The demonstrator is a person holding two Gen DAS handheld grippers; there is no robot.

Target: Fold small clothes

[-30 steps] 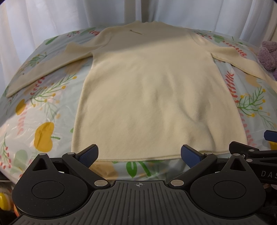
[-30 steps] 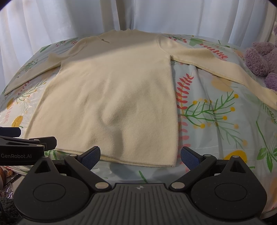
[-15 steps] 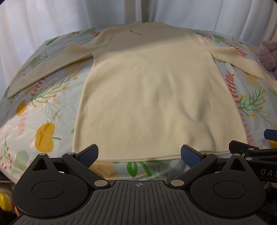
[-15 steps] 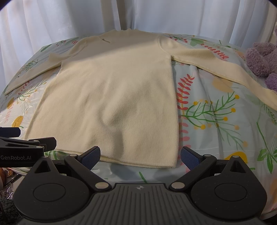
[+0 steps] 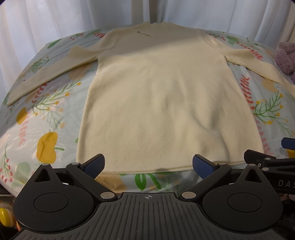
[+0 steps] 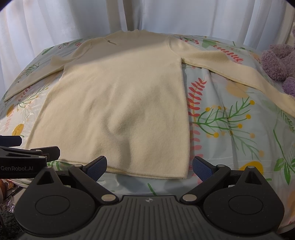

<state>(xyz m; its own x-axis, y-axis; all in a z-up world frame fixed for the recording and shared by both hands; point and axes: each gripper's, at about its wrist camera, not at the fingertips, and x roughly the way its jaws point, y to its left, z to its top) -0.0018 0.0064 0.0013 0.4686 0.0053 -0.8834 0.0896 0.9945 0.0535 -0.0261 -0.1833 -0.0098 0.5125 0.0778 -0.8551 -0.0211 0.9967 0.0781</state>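
Note:
A cream long-sleeved sweater (image 5: 162, 103) lies flat on the floral bed cover, collar far, hem near, both sleeves spread sideways. It also shows in the right wrist view (image 6: 119, 110). My left gripper (image 5: 148, 165) is open and empty, just short of the hem's middle. My right gripper (image 6: 149, 166) is open and empty, just short of the hem near its right corner (image 6: 184, 175). Each gripper shows at the edge of the other's view: the right one (image 5: 272, 160), the left one (image 6: 24, 155).
The floral cover (image 6: 230, 120) spreads around the sweater. A purple plush toy (image 6: 276, 61) lies at the far right by the right sleeve (image 6: 230, 70). White curtains (image 5: 73, 16) hang behind the bed. The bed's near edge runs just under the grippers.
Both grippers have eased slightly forward toward the hem. The sweater has not moved, and both grippers stay open.

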